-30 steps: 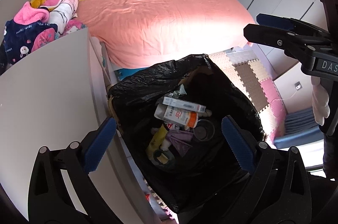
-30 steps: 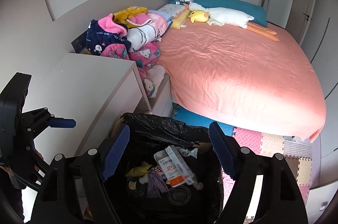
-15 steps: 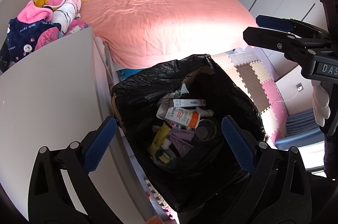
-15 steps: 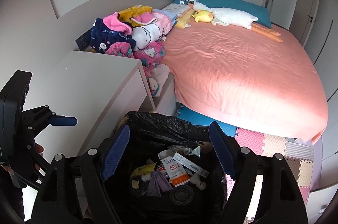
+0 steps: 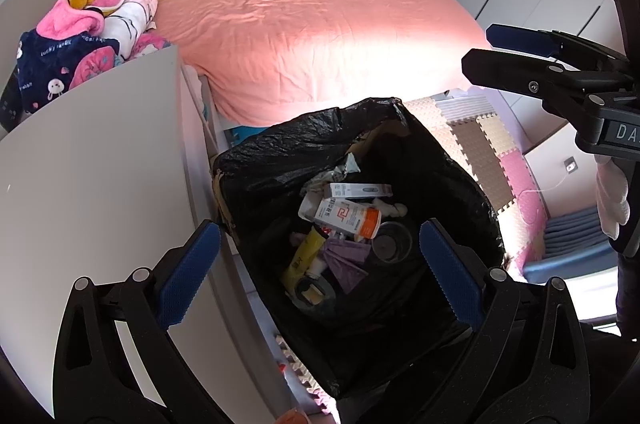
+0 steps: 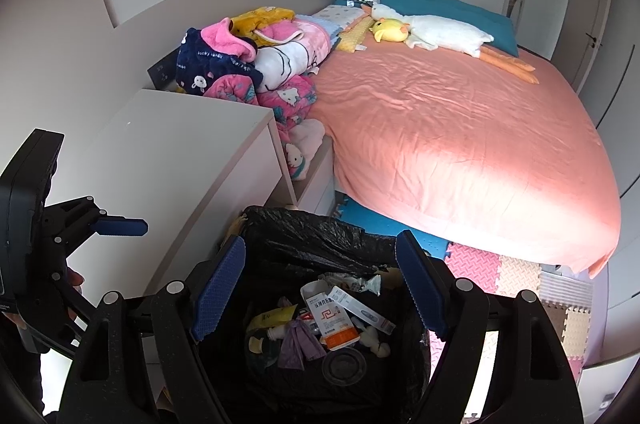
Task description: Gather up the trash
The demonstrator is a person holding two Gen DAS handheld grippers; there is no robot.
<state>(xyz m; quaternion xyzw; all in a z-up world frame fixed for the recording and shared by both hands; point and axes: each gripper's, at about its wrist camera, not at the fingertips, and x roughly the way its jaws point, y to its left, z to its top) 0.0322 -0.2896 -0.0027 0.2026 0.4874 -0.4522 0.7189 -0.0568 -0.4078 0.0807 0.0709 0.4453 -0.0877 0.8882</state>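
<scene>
Since 1 s ago both views have drifted a bit: the bed (image 5: 320,36) and nightstand (image 5: 92,184) sit further right/lower in the left wrist view, and in the right wrist view the boxes in the bin have slid from lower centre toward 5 o'clock. Grippers hold the same spread as before.

Left gripper (image 5: 316,272): jaws wide, nothing between them, hovering over the trash bin (image 5: 280,160), w/ blue pads at 8 and 4 o'clock of the frame. Right gripper (image 6: 320,284): also wide, empty, above the same bin; in the left wrist view it shows side-on at 2–3 o'clock.

Bin is lined w/ a black bag, stands on the floor just beside the nightstand, between it and the foam puzzle mat (image 6: 520,284), near the bed's foot corner. Inside: white/orange box (image 5: 346,218) approx. centre, long white box (image 5: 360,190) touching it at its 12 o'clock, yellow tube (image 5: 304,254) at 7 o'clock, purple wrapper (image 5: 346,260) at 6 o'clock, dark round lid (image 5: 390,244) at 4 o'clock.

Bed has a salmon sheet; white goose plush (image 6: 436,32) and yellow duck plush (image 6: 390,30) lie at the head end, pile of clothes (image 6: 256,64) by the headboard beyond the nightstand.
</scene>
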